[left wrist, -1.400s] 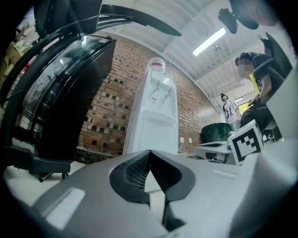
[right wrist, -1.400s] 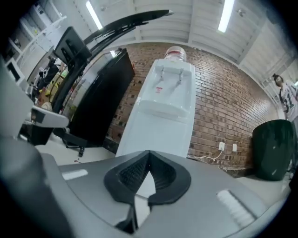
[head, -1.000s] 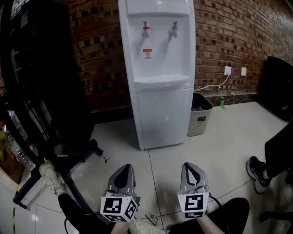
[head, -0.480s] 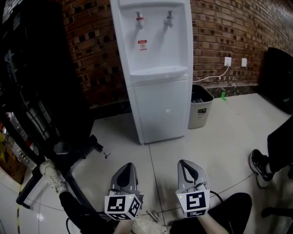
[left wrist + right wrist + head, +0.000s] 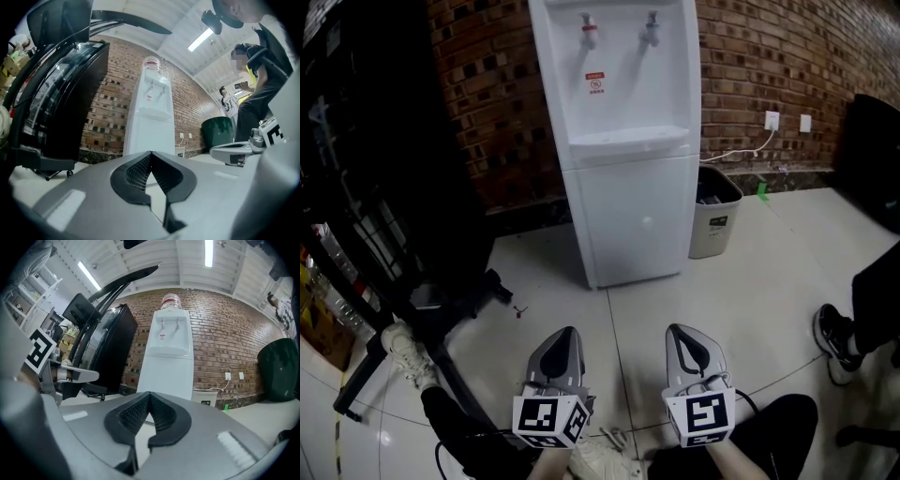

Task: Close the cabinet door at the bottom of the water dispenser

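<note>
White water dispenser (image 5: 619, 112), cabinet door (image 5: 637, 225) flush; your left gripper (image 5: 562, 337) and right gripper (image 5: 682, 336), both clenched empty, have barely stirred: job likely done.

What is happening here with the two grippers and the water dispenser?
A person holds a gripper in each hand, low over the tiled floor, facing the white water dispenser by the brick wall. The left gripper and the right gripper both have their jaws together, with nothing between them. Neither touches the dispenser, which stands some way ahead. Its bottom cabinet door looks flush with the body, so it appears closed.
</note>
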A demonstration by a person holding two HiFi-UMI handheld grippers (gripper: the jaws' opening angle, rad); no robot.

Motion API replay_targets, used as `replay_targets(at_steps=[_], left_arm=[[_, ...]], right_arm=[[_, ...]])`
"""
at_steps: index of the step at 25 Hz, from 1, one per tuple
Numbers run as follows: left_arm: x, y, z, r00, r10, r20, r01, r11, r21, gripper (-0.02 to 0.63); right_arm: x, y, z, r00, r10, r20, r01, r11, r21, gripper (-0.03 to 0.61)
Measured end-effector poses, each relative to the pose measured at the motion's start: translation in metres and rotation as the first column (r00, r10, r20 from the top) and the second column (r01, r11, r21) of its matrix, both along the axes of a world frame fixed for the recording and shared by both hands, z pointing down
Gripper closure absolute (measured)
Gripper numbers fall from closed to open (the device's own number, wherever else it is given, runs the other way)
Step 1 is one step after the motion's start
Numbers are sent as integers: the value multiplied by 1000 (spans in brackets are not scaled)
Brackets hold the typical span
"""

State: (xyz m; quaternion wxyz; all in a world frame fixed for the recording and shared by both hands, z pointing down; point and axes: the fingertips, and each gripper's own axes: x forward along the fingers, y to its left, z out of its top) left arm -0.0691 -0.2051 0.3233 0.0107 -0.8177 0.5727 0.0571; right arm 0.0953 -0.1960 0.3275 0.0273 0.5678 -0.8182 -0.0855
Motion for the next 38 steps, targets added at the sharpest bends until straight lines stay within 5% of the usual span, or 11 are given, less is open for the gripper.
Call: replay_targets(at_steps=[38], left_arm=[[0,-4,13,1000,-3,-6,3,999,-50,606]], right_arm=[[-8,0,9,999,-37,22,37,999,-24,575]])
